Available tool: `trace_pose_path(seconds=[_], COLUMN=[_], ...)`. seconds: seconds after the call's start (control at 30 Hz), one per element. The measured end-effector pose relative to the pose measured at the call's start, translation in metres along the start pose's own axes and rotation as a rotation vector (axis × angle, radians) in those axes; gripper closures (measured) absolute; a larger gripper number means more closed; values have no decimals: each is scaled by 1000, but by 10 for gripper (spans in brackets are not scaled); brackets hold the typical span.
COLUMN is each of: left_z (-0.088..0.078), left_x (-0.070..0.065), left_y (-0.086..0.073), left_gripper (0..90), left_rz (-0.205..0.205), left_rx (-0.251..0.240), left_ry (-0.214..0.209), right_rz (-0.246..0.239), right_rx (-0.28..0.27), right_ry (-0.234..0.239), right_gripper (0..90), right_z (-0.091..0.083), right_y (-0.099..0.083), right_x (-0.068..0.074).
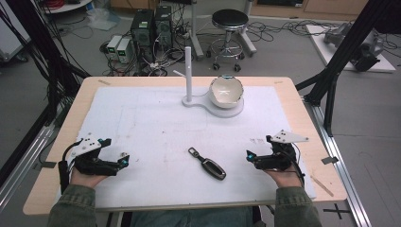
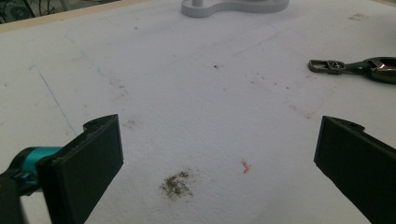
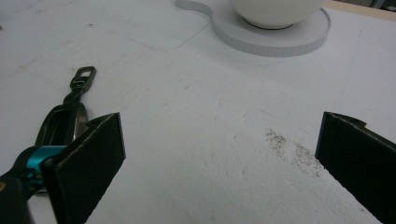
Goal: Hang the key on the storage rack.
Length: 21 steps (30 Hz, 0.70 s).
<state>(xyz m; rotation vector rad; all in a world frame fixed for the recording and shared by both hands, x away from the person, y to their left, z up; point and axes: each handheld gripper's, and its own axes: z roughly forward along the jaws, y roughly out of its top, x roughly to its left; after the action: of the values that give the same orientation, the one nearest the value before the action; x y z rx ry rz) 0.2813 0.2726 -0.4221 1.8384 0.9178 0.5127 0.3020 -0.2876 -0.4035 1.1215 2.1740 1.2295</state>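
Lying flat on the white mat (image 1: 151,123) between the 2 grippers, the key fob (image 1: 208,164) is untouched; left gripper (image 1: 124,161) and right gripper (image 1: 249,155) are spread wide. A slip off its smooth, low body could be caused by a shallow pinch.

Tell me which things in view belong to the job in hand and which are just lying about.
Likely the job:
dark metal car key fob with clasp, lying between the open left tongs and open right tongs
white stand with upright peg
white bowl on the stand's round base

Lying about:
black round stool
computer towers and floor cables
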Motion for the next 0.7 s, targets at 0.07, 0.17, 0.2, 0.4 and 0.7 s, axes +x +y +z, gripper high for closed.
trace_pose_path(seconds=[0.07, 0.17, 0.2, 0.4, 0.7], left_z=[0, 0, 0, 0, 1], left_x=[0, 0, 0, 0, 0], left_y=[0, 0, 0, 0, 0], left_gripper=[17, 17, 17, 17, 17], left_rz=[-1, -1, 0, 1, 1], left_rx=[1, 1, 2, 3, 5], left_ry=[0, 1, 1, 0, 3], right_rz=[-9, -11, -17, -35, -51], right_rx=[7, 14, 18, 29, 48], right_ry=[11, 20, 21, 36, 62], right_gripper=[5, 5, 5, 5, 5], right_z=[2, 2, 4, 7, 10], right_y=[1, 2, 4, 8, 19], right_x=[2, 4, 7, 12, 20])
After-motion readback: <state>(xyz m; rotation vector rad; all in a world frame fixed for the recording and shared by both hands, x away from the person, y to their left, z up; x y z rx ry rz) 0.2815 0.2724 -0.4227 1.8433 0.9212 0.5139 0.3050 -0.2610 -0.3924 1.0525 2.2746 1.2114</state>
